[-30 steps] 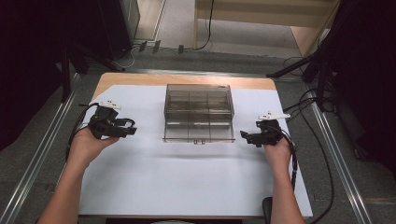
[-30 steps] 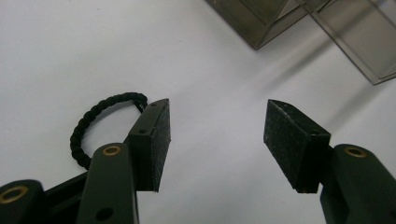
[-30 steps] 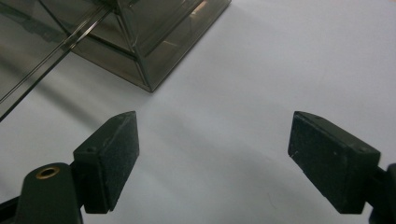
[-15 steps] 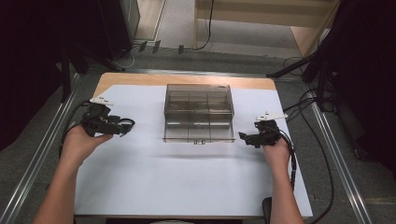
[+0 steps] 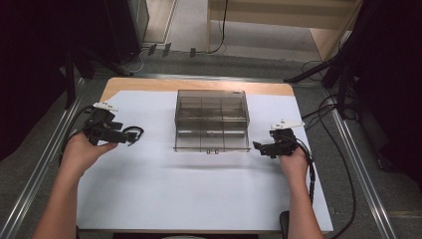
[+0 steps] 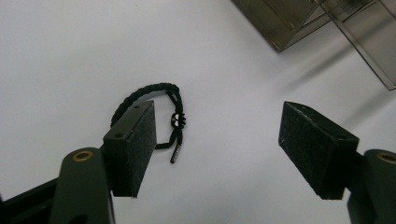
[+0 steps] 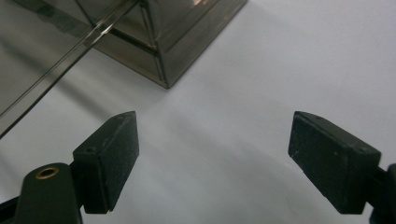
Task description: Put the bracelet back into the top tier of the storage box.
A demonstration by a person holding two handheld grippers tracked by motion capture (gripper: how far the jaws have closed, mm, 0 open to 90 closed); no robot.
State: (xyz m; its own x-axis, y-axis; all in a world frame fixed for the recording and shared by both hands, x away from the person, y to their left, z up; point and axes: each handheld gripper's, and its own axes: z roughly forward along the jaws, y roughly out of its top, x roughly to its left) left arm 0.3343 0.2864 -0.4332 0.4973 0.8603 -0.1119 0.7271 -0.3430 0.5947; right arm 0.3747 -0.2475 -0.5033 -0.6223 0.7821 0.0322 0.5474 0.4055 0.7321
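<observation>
White paper-covered table [image 5: 199, 199] bears smoky translucent plastic compartment box [image 5: 211, 119] at centre-back, lid folded forward.

Black braided cord bracelet [image 6: 149, 100] lies on white surface left of box, well apart from it. Left gripper [image 6: 219, 140] hovers over it, jaws spread wide, nothing held; bracelet sits at its left jaw, not centred in gap. Loop's long axis runs roughly across jaws. Judgement: left hand far nearer, needs small sideways shift.

Right gripper [image 7: 212, 154] right of box, jaws released, empty.

Left gripper view reveals bracelet knot and tail; in high view bracelet [image 5: 133, 133] reads as mere dark loop.

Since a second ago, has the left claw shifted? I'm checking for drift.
Yes. In the high view the left claw has moved leftward, away from the smoky transparent compartment box, toward the table's left edge.
</observation>
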